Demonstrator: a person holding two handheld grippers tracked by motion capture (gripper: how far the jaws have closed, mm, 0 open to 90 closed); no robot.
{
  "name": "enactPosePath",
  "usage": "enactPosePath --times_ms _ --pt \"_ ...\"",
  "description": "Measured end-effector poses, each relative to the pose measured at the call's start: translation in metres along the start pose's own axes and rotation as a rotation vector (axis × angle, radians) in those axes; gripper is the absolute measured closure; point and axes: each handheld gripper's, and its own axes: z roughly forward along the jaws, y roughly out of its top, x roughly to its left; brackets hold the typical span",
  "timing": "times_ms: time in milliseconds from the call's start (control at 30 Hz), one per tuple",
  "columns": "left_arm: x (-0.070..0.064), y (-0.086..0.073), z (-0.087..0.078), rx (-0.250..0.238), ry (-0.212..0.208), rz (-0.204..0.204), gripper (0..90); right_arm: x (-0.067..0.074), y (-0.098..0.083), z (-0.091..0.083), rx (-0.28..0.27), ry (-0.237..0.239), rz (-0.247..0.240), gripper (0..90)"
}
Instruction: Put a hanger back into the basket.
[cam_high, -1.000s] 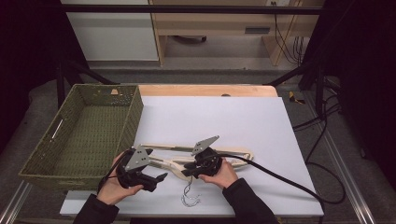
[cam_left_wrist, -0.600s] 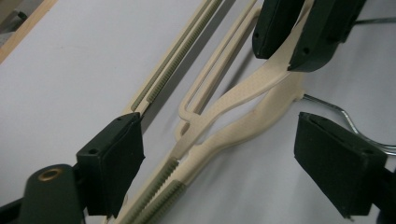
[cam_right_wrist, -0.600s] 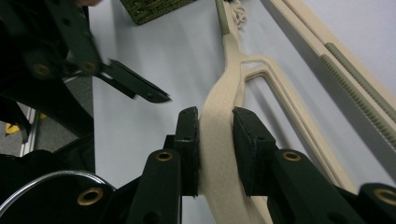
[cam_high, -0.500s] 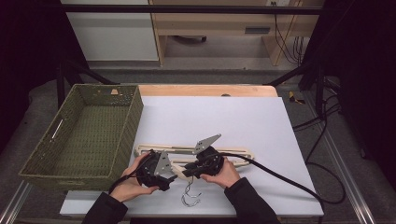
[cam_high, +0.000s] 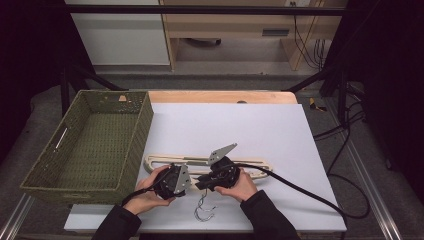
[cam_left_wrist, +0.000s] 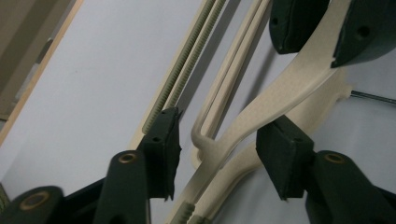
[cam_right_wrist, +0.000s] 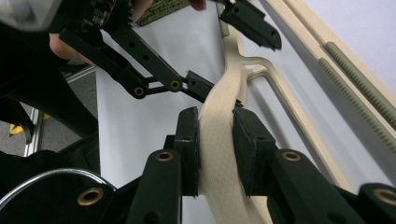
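Green woven basket (cam_high: 87, 145) sits along the left edge of the table (cam_high: 250, 125), its inside showing bare weave, its right wall just beside the white sheet that covers the tabletop. Right of it, near the front edge of the table, lies a cream plastic coat hanger (cam_high: 165, 161), stretched left to right, with its thin metal hook (cam_high: 202, 207) pointing toward the front edge.

The left gripper (cam_high: 172, 181), held in the person's left hand (cam_high: 145, 192), is at the hanger's left half. In the left gripper view its jaws stand apart on either side of a cream arm of the hanger (cam_left_wrist: 261, 112), with a gap at each pad, so it has hold of nothing.

The right gripper (cam_high: 216, 177), in the right hand (cam_high: 240, 187), is just right of the left one, nearly touching it, at the hanger's middle. In the right gripper view its two black pads press on both faces of the curved cream arm (cam_right_wrist: 217, 140), clamped on the hanger. A thick black cable (cam_high: 300, 189) trails from it toward the front right corner of the table
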Motion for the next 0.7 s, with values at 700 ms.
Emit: enactPosePath --times_ms 700 --pt "-0.005 0.005 0.000 -0.017 0.023 0.110 70.5 0.002 -0.004 -0.039 -0.110 -0.128 -0.005 53.9"
